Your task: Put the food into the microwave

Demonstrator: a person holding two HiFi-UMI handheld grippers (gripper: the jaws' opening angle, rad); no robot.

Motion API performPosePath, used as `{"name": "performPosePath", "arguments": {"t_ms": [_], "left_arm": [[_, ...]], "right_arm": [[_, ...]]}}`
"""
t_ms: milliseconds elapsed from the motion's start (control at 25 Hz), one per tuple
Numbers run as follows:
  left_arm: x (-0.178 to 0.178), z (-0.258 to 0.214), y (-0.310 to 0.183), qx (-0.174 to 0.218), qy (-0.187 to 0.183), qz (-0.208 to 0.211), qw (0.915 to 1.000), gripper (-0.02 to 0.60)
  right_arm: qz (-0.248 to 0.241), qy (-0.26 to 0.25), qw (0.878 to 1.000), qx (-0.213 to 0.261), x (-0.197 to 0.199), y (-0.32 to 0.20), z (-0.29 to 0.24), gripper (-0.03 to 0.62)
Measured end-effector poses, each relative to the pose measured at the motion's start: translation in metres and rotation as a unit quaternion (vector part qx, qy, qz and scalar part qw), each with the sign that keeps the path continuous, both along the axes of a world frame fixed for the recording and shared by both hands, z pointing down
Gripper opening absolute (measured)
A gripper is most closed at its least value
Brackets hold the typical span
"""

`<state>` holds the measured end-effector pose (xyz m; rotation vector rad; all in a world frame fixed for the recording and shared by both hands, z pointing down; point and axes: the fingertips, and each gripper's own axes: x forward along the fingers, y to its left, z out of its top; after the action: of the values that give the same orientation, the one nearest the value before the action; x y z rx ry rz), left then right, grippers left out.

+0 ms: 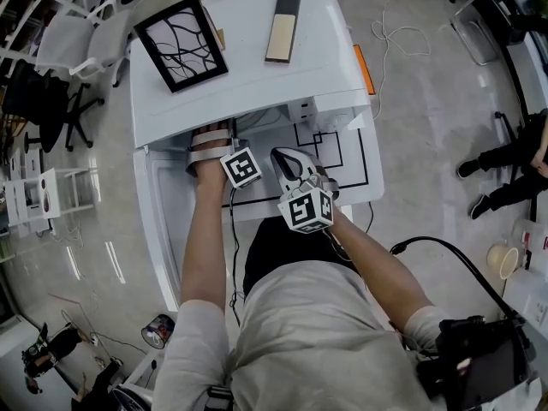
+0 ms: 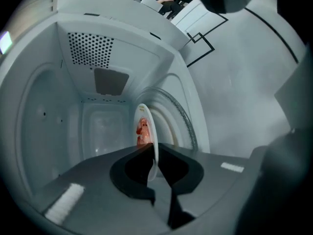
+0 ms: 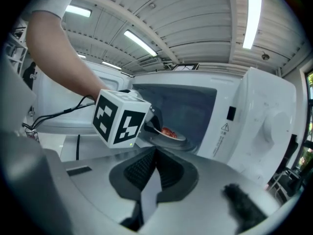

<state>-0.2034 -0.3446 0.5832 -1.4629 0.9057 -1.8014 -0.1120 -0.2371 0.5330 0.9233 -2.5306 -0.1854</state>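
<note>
left gripper [image 2: 155, 155] – jaws pinch rim of plate [image 2: 153, 130] with red food [image 2: 142, 132] inside microwave [image 2: 49, 116] | right gripper [image 3: 154, 153] – jaws together, empty

claw [image 2: 153, 153] holds food plate [image 2: 153, 126] in microwave [image 2: 93, 50]

The head view is looking steeply down from above onto the top of the microwave [image 1: 248, 67], from some way off. The left gripper view is riding inside the microwave's cavity, very near, facing its back wall. The right gripper view is facing the open front from just outside. Both gripper views are sharing the plate [image 2: 154, 151] inside the microwave.
</note>
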Motion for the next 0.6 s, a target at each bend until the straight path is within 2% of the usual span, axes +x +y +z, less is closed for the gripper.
{"name": "performPosePath", "arguments": {"t_ms": [80,160,280,360,440,600], "left_arm": [[-0.002,0.008,0.002,-0.041,0.019,-0.006,0.9990,0.048],[-0.002,0.011,0.003,-0.059,0.040,-0.011,0.9973,0.051],[-0.001,0.011,0.003,-0.082,0.114,-0.042,0.9892,0.063],[0.002,0.010,0.003,-0.104,0.179,-0.072,0.9757,0.081],[0.005,0.009,0.004,-0.129,0.227,-0.095,0.9606,0.103],[0.012,0.006,0.011,-0.167,0.285,-0.113,0.9370,0.152]], "right_arm": [[0.002,-0.007,1.000,-0.005,-0.002,-0.001,-0.002,0.011],[0.003,-0.012,1.000,-0.008,-0.003,-0.001,-0.004,0.011],[0.000,-0.014,1.000,-0.010,-0.005,-0.002,-0.007,0.011],[-0.002,-0.015,1.000,-0.010,-0.005,-0.003,-0.007,0.011],[0.000,-0.015,1.000,-0.014,-0.004,-0.004,-0.006,0.011],[0.004,-0.017,1.000,-0.021,-0.002,-0.006,-0.006,0.011]]}}
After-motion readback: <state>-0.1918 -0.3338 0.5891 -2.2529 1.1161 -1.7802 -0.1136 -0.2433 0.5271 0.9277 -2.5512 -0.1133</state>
